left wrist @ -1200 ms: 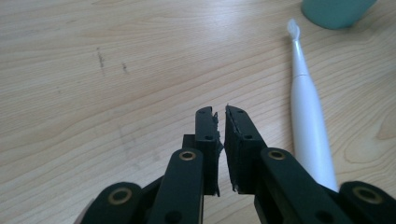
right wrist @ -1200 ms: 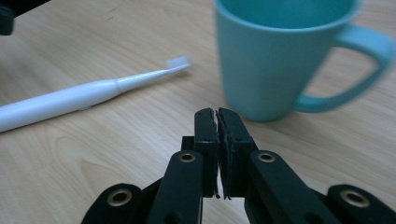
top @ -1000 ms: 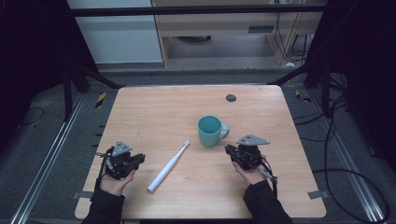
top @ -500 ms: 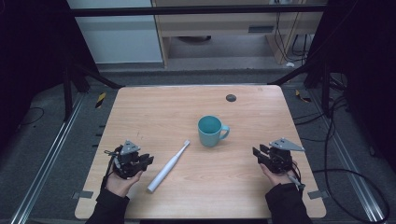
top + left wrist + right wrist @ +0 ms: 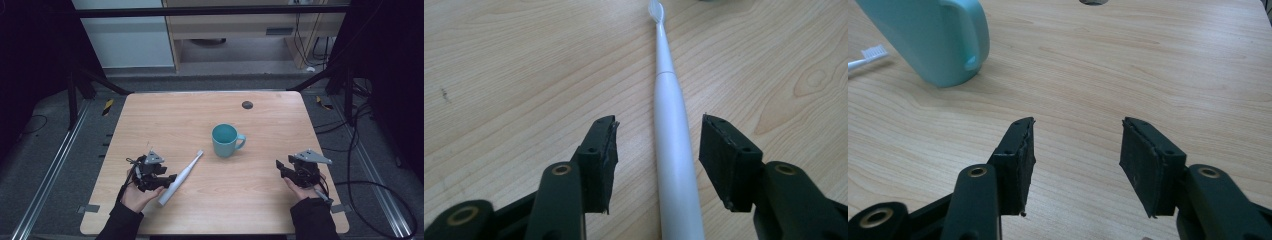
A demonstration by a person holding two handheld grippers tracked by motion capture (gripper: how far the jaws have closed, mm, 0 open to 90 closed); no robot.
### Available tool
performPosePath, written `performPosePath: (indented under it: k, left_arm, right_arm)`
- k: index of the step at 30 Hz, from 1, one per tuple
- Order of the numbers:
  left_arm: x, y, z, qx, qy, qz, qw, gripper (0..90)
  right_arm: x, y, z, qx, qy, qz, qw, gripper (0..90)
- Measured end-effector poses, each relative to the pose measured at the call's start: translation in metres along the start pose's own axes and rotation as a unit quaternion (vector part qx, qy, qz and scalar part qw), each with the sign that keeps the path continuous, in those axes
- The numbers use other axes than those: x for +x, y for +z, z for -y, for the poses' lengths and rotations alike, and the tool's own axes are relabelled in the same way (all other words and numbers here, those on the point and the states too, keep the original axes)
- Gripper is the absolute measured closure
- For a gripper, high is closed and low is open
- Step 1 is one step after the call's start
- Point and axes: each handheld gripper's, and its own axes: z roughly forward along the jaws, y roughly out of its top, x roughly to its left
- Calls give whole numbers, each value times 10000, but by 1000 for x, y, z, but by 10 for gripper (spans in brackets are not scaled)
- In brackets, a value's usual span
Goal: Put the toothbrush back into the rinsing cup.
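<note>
A white electric toothbrush (image 5: 181,177) lies on the wooden table (image 5: 210,210), brush head toward the teal mug (image 5: 225,140). My left gripper (image 5: 167,178) sits at its handle end; its jaws have just been opening. In the left gripper view the toothbrush handle (image 5: 674,150) lies between the spread pads without touching them, so my left gripper (image 5: 658,145) is open. My right gripper (image 5: 284,170) rests at the table's right, its jaws also just opened, with bare wood between them (image 5: 1077,145). The mug (image 5: 933,35) stands upright, ahead and to its left.
A small dark round spot (image 5: 247,105) marks the table near its far edge. A metal frame and floor cables surround the table, and a shelf unit (image 5: 235,30) stands beyond it.
My right gripper has moved right, away from the mug, and its jaws have spread. My left gripper has shifted right to the toothbrush's handle and opened around it.
</note>
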Motion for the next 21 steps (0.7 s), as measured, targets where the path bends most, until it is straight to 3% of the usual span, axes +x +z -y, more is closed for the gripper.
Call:
performPosePath:
  k: [9, 14, 21]
  left_arm:
    - [-4, 16, 0, 636, 166, 154, 9977, 438]
    - [-5, 22, -4, 1028, 285, 249, 9940, 461]
    - [-5, 26, -7, 1372, 359, 270, 9895, 499]
  right_arm:
    - [1, 2, 0, 83, -89, 6, 9999, 460]
    - [1, 3, 1, 132, -130, 3, 9998, 460]
    - [0, 3, 1, 156, -134, -22, 9998, 461]
